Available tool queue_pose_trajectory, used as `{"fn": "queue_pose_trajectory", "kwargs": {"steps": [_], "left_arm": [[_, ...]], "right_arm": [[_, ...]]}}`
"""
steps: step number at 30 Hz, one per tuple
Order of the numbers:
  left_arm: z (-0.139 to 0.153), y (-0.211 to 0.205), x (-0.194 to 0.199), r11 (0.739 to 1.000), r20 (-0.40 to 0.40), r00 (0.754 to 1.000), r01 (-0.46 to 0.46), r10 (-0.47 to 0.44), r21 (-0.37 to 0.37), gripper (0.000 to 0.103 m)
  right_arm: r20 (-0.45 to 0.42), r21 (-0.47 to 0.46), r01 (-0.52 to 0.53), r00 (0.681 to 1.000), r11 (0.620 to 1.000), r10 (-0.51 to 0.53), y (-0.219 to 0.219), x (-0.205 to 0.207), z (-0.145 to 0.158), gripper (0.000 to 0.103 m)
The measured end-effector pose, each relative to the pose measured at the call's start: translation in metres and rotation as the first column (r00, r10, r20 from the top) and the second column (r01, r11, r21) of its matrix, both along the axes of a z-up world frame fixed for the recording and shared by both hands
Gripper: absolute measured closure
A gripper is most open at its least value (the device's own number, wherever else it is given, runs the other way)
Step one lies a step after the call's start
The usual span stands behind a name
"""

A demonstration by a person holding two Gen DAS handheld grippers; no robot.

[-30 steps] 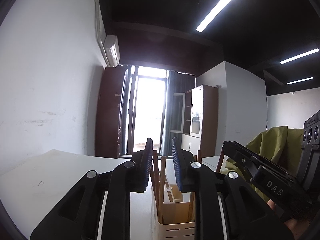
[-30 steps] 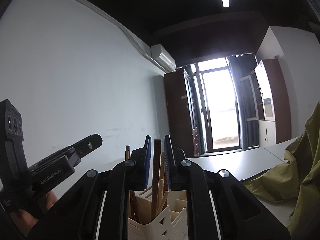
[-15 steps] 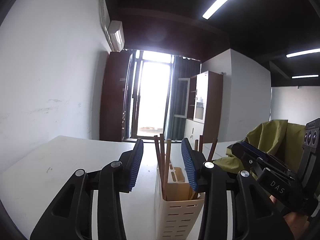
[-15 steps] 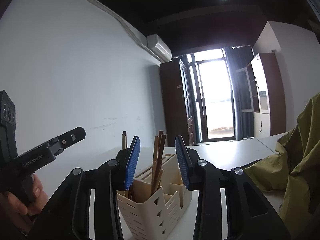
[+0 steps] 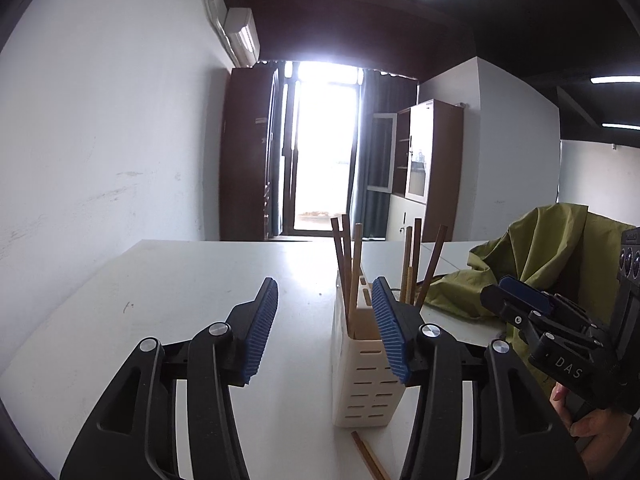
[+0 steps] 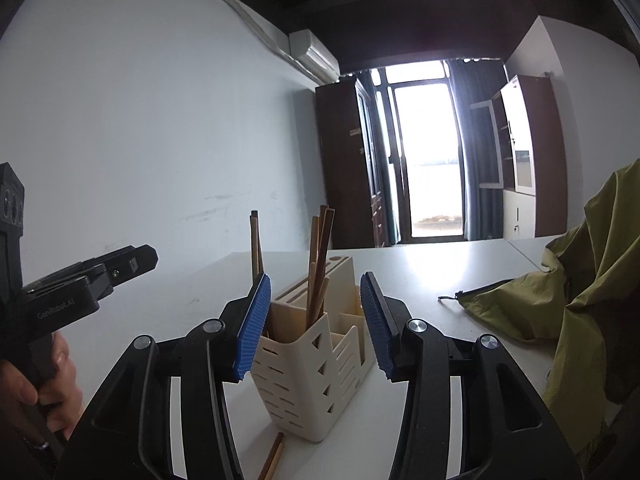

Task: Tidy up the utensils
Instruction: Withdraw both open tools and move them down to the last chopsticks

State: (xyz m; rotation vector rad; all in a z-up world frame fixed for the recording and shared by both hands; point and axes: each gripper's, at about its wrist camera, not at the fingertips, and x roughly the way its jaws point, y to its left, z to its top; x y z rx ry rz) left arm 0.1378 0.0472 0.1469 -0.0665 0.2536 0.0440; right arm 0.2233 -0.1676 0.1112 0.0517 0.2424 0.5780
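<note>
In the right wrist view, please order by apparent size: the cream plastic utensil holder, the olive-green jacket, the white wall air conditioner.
1. Olive-green jacket, largest, though near the camera.
2. Cream plastic utensil holder, also near.
3. White wall air conditioner, smallest in the picture; it is far away, so its real size is unsure.

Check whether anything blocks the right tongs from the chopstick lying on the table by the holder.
Nothing visible does. The loose chopstick lies on bare table in front of the holder, below the open right tongs.
</note>
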Motion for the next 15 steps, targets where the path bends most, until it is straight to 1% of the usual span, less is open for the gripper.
{"fn": "queue_pose_trajectory", "kwargs": {"steps": [3, 5, 6, 9, 15], "left_arm": [[-0.004, 0.005, -0.005, 1.000, -0.025, 1.000, -0.008, 0.008, -0.012, 0.050], [-0.007, 0.006, -0.007, 1.000, -0.039, 0.999, -0.009, 0.009, -0.009, 0.047], [-0.008, 0.006, -0.008, 1.000, -0.049, 0.999, -0.015, 0.015, -0.004, 0.046], [-0.010, 0.009, -0.011, 1.000, -0.065, 0.998, -0.017, 0.016, -0.014, 0.044], [-0.014, 0.012, -0.014, 1.000, -0.092, 0.996, -0.012, 0.010, -0.018, 0.039]], "right_arm": [[-0.049, -0.039, -0.006, 0.999, 0.999, 0.004, 0.005, 0.000, -0.009, 0.056], [-0.050, -0.079, -0.013, 0.999, 0.997, 0.009, 0.012, -0.002, -0.012, 0.055], [-0.048, -0.100, -0.017, 0.999, 0.995, 0.012, 0.015, -0.004, -0.014, 0.051], [-0.067, -0.128, -0.016, 0.998, 0.992, 0.008, 0.021, -0.009, -0.019, 0.048], [-0.179, -0.199, -0.025, 0.984, 0.980, -0.011, 0.034, -0.007, -0.044, 0.047]]}}
